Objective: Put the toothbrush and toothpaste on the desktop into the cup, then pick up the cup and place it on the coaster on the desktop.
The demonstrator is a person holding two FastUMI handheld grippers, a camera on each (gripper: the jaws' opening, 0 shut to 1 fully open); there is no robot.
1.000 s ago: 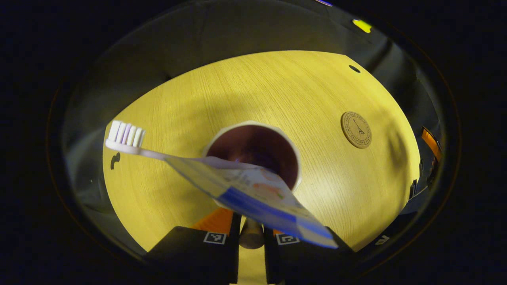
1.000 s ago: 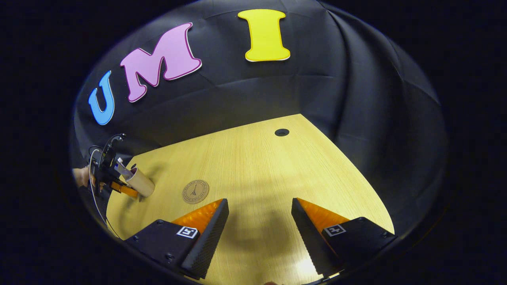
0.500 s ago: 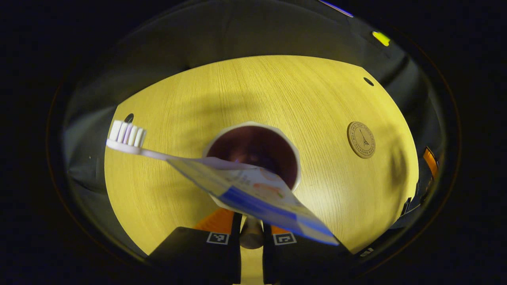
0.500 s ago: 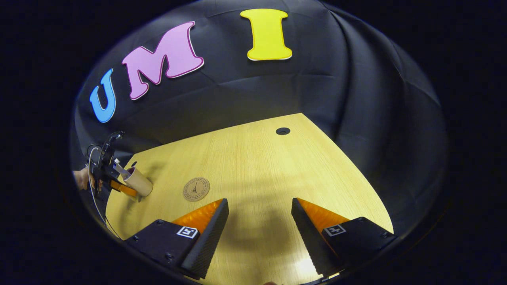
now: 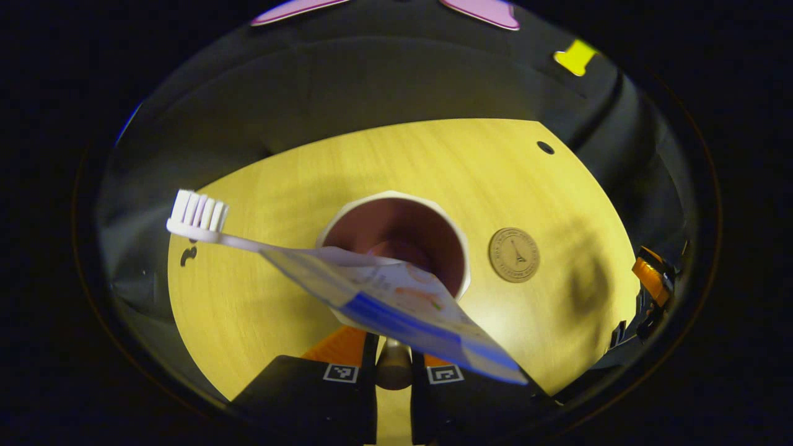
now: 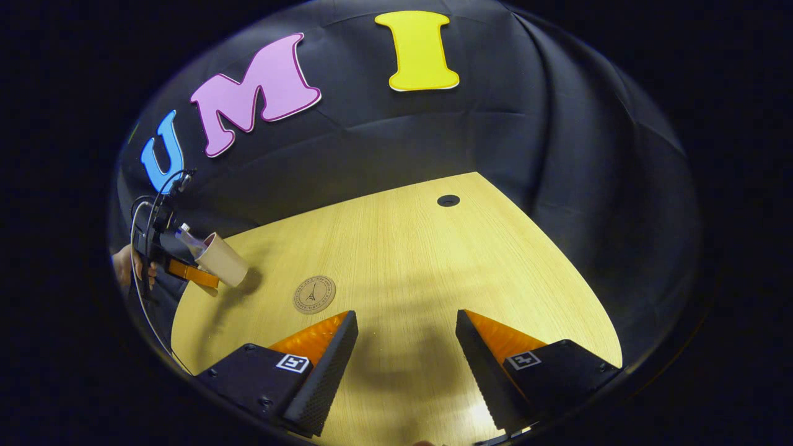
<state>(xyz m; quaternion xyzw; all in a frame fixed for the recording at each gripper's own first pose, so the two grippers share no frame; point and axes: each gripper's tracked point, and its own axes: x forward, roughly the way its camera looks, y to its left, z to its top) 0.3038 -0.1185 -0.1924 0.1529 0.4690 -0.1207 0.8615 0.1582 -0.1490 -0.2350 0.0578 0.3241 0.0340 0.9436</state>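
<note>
White-bristled toothbrush [image 5: 198,217] and flat toothpaste tube [image 5: 396,303] already inside beige cup [image 5: 396,248]. Left gripper [image 5: 393,371] jaws clamped on cup, airborne, near round cork coaster [image 5: 513,254]. Right gripper [image 6: 406,365] jaws apart. Placement outstanding.

The table [image 6: 403,260] is light wood with a fine straight grain, lit warm yellow. A small round dark hole [image 6: 448,200] sits near its far corner. A black cloth wall [image 6: 557,155] hangs in folds behind the table, and soft shadows fall across the wood.
</note>
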